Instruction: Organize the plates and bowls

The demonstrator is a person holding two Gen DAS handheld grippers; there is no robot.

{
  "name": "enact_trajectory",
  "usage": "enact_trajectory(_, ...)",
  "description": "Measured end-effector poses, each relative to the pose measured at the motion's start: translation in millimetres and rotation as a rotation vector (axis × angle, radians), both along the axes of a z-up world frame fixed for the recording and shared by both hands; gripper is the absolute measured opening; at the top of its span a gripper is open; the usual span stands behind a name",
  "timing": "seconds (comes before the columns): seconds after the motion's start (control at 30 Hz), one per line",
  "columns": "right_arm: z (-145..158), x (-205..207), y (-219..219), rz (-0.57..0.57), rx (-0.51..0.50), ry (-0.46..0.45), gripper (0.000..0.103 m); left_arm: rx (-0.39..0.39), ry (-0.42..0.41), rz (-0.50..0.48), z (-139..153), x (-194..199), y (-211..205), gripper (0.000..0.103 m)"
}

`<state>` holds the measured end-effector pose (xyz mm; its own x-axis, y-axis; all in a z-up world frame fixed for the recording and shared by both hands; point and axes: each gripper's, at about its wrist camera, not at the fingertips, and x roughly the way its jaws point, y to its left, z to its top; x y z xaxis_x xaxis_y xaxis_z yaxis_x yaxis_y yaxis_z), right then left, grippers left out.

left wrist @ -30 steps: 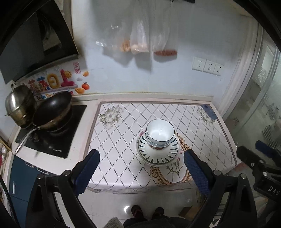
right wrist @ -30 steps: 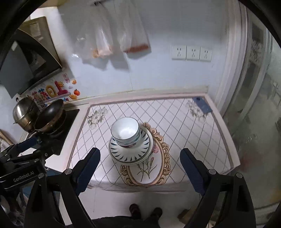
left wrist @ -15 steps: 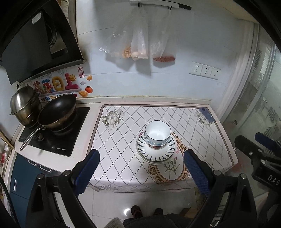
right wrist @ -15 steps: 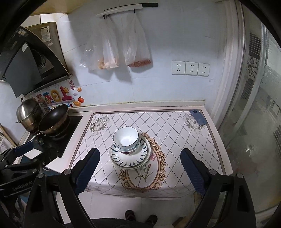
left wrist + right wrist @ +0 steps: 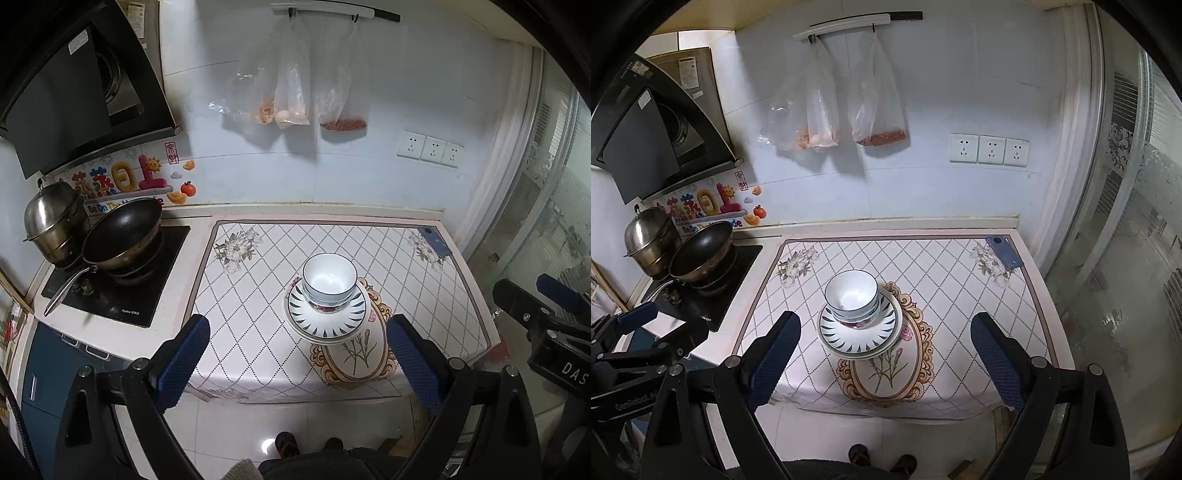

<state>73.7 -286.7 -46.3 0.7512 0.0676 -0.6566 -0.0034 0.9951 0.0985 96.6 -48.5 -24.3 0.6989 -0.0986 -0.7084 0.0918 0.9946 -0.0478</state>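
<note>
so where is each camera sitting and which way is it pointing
Left wrist: on the left hand-held gripper, held high, looking down at the stacked bowls and plates; open blue fingers, shoes, and the right gripper at the right edge show.
Right wrist: on the right hand-held gripper, same downward aim from farther right; open fingers and shoes show.
Both share the stack, wok and phone.

Bowls (image 5: 330, 284) stacked on plates (image 5: 327, 320), mid-counter (image 5: 258, 295); stove (image 5: 114, 284) left
</note>
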Motion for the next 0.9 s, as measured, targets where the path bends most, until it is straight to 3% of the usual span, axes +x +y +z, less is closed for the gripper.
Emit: enact_trajectory(0.9,-2.7,0.2,-1.1,0.005,-0.002,-0.001,0.096,-0.006,0.006,0.001,-0.4,2.3,-0.5,0.098)
